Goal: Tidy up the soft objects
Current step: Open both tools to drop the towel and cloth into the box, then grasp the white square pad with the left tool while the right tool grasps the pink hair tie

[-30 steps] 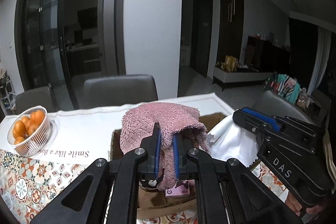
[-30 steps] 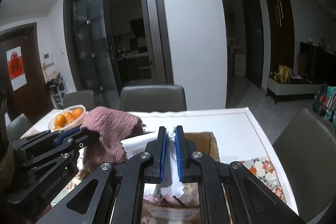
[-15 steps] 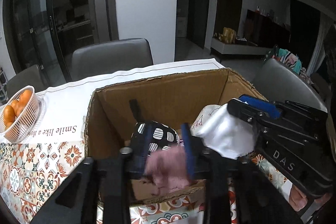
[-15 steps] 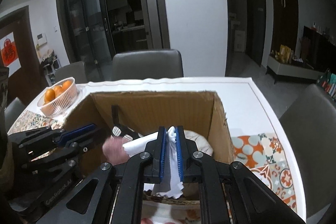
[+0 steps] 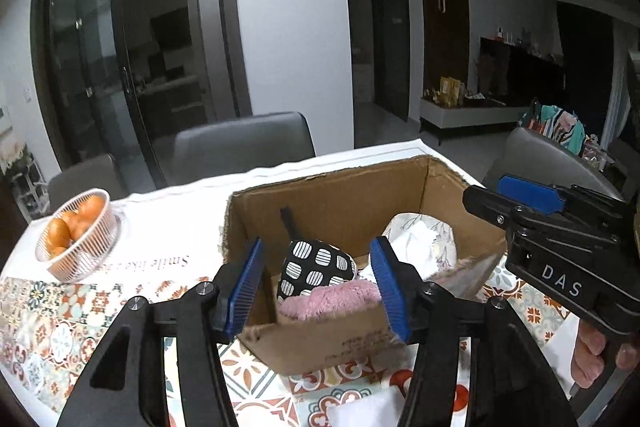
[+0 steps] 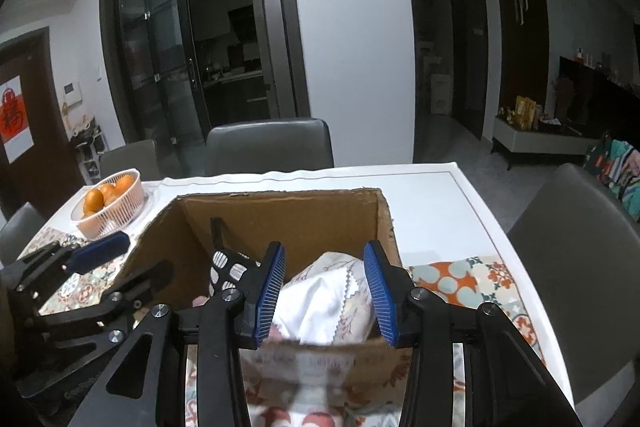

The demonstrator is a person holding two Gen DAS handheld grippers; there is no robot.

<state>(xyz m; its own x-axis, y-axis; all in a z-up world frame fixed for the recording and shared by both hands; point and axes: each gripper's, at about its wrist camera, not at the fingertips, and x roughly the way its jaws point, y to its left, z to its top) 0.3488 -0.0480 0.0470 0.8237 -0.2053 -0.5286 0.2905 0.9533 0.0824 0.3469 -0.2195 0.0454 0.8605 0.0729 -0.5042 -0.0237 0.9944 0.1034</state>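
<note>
Pink fluffy towel (image 5: 330, 297) lies inside the cardboard box (image 5: 340, 203) beside a white cloth (image 6: 320, 299). Above them the left tongs (image 5: 316, 287) and right tongs (image 6: 324, 293) are spreading, pinching nothing. An orange basket (image 5: 78, 241) sits on the worktop (image 5: 168, 227).

A white wire basket (image 5: 82, 243) with oranges (image 6: 105, 195) stands on the table's (image 6: 436, 195) far left. Grey chairs (image 5: 244, 143) stand behind the table.
</note>
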